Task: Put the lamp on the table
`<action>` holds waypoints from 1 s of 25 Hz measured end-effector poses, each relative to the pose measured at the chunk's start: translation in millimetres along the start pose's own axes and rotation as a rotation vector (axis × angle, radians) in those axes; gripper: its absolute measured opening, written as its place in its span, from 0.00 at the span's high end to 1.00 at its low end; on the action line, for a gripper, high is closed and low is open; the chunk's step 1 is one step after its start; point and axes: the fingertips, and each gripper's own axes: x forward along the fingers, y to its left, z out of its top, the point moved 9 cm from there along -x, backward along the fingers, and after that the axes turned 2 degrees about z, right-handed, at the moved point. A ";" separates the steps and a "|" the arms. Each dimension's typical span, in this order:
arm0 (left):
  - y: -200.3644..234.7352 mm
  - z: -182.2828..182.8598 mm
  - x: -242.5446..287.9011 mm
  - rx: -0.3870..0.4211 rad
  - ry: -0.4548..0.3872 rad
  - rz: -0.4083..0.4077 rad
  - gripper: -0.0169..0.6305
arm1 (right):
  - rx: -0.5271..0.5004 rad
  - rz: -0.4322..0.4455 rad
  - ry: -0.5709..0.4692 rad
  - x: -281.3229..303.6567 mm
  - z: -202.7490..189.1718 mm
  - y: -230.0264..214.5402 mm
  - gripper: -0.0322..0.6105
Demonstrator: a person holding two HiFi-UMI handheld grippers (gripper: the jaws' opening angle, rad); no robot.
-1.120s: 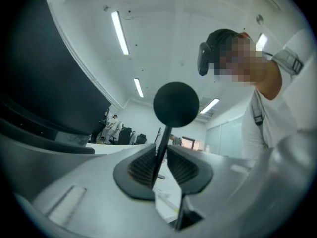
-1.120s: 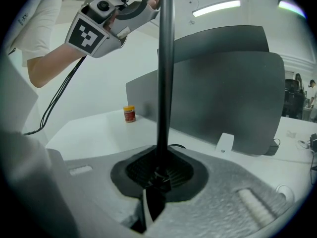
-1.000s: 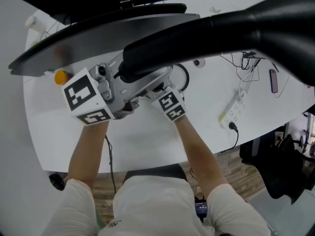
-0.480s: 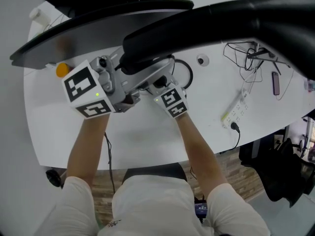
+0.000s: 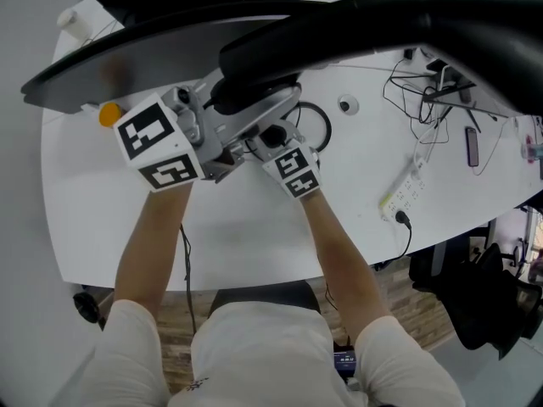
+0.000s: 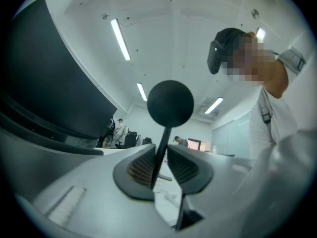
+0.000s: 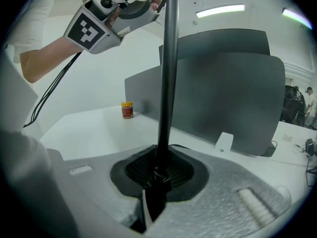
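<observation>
The right gripper [image 7: 158, 175] clamps its pads round the lower part of the black pole of the lamp [image 7: 168, 83], which stands nearly upright over the white table [image 7: 84, 128]. Higher on the lamp, the left gripper [image 6: 161, 160] pinches the thin stem just under a black ball [image 6: 170, 103]. Beyond stand a small yellow-lidded jar [image 7: 127, 110] and a dark grey panel [image 7: 223, 93]

The left hand-held gripper [image 6: 162, 163] clamps the thin black stem of the lamp [image 6: 170, 103], whose ball end rises above the jaws. A dark monitor [image 6: 44, 78] stands at left.
</observation>
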 end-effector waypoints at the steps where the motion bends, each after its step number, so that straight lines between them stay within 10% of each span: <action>1: 0.1 0.0 -0.1 0.001 0.000 0.002 0.86 | 0.003 0.001 0.001 -0.1 0.3 -0.4 0.87; 12: -2.3 -4.3 -21.5 -0.006 0.025 0.134 0.71 | 0.053 -0.049 -0.031 -43.6 7.8 -2.1 0.77; 25: -54.2 -6.6 -58.2 -0.042 0.021 0.277 0.87 | 0.192 -0.051 -0.155 -143.7 34.1 17.8 0.88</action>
